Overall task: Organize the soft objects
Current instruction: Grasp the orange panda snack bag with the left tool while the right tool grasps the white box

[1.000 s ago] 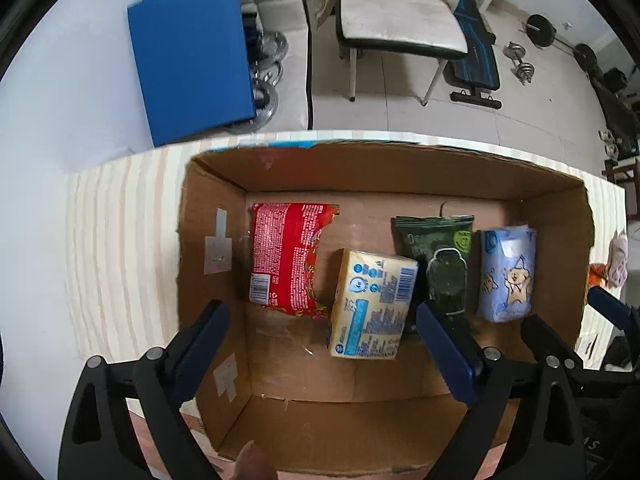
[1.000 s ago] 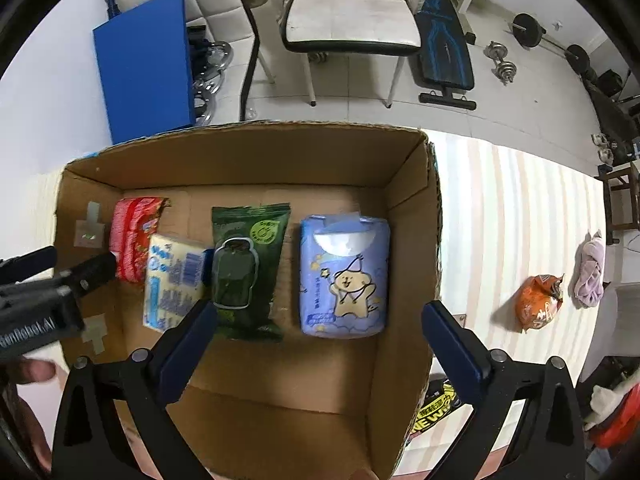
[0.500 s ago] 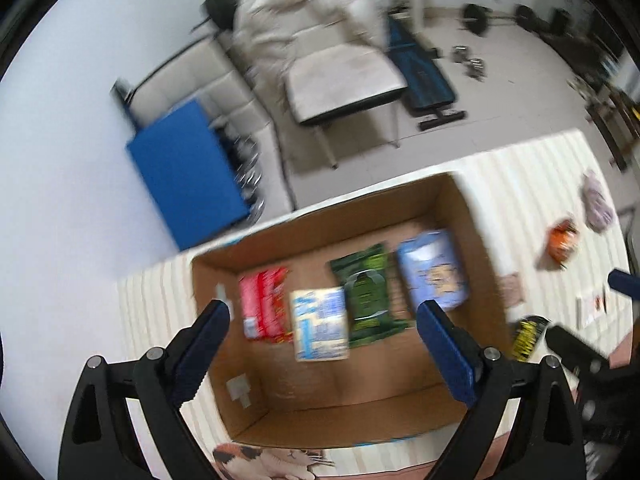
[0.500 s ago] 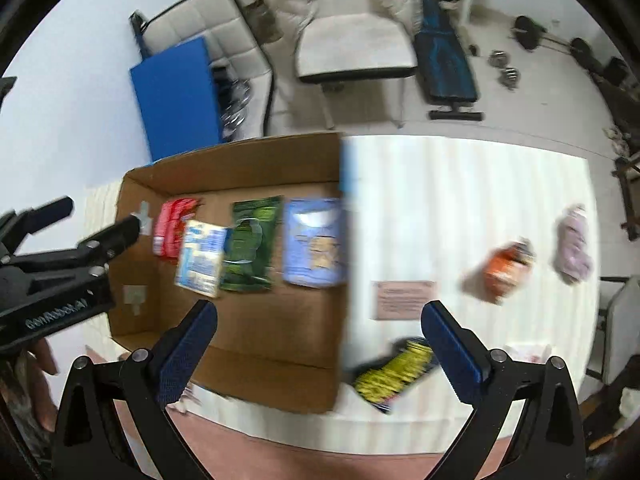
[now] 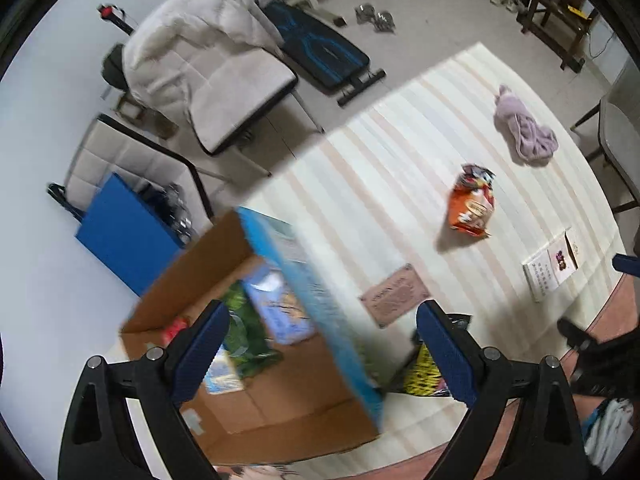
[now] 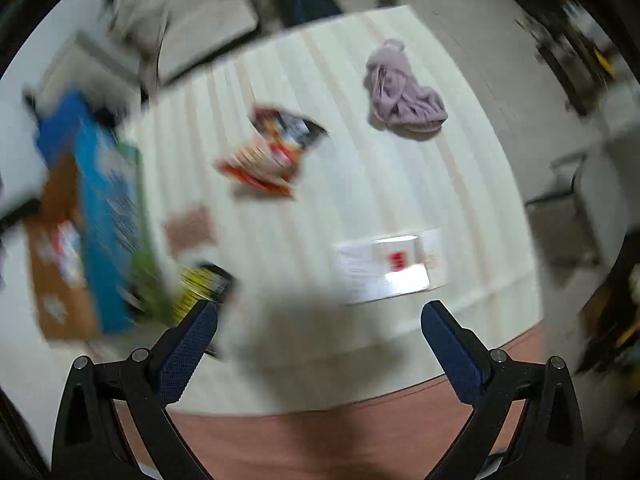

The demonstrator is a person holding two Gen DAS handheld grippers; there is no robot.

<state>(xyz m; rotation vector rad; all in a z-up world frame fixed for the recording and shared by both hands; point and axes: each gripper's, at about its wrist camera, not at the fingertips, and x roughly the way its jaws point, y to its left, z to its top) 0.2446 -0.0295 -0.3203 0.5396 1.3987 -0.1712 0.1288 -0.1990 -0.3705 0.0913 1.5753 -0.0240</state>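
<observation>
1. Left wrist view: the left gripper (image 5: 322, 340) hangs with its tongs spread wide and nothing between them. Below it sits the cardboard box (image 5: 280, 420), holding a green pack (image 5: 246, 338), a light-blue tissue pack (image 5: 276, 304) and a glimpse of a red packet (image 5: 176, 326). On the striped tablecloth (image 5: 380, 168) outside the box lie an orange snack bag (image 5: 472, 204), a lilac cloth (image 5: 524, 130) farther off, and a yellow-black packet (image 5: 420, 376) just beside the box wall.

2. Right wrist view, blurry: the right gripper (image 6: 318, 338) is also spread, empty, over the cloth's near edge. The orange snack bag (image 6: 272, 150) and lilac cloth (image 6: 402, 92) lie well apart ahead; a white card (image 6: 390, 264) sits nearer. The box (image 6: 80, 240) is off left, with the yellow-black packet (image 6: 202, 284) beside it.
</observation>
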